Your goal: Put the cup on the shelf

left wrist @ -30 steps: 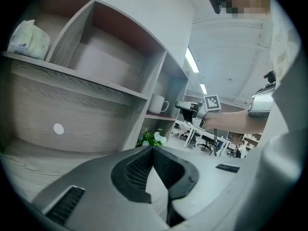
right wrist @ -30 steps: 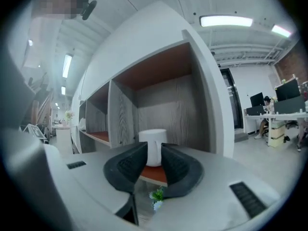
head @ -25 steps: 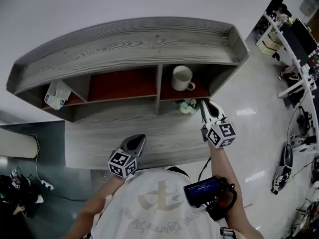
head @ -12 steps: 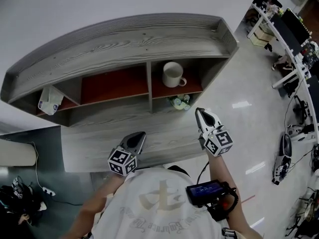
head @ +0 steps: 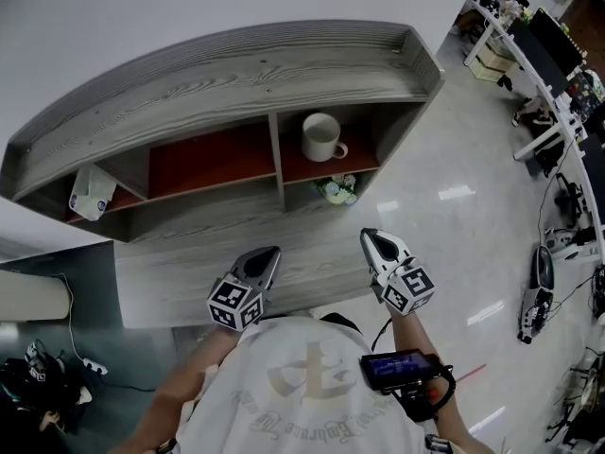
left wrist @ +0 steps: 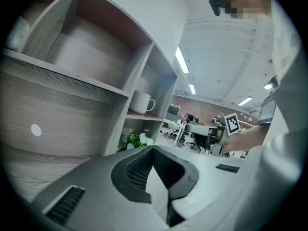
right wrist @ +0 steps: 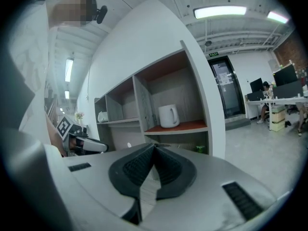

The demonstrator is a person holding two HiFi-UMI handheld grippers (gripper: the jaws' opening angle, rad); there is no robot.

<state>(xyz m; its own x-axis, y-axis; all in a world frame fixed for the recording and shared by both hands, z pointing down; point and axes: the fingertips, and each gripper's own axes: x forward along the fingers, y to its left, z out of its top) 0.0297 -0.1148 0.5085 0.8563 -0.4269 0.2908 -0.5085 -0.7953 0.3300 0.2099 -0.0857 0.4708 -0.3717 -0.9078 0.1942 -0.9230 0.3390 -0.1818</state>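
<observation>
The white cup (head: 321, 137) stands upright on the red floor of the upper right compartment of the shelf (head: 236, 74), directly above a small flowering plant (head: 337, 189) in the compartment below; a white packet (head: 90, 193) lies in the far left compartment. The left gripper (head: 268, 253) and right gripper (head: 369, 237) hang before the shelf, well apart from the cup — each with jaws clenched together, nothing between them
</observation>
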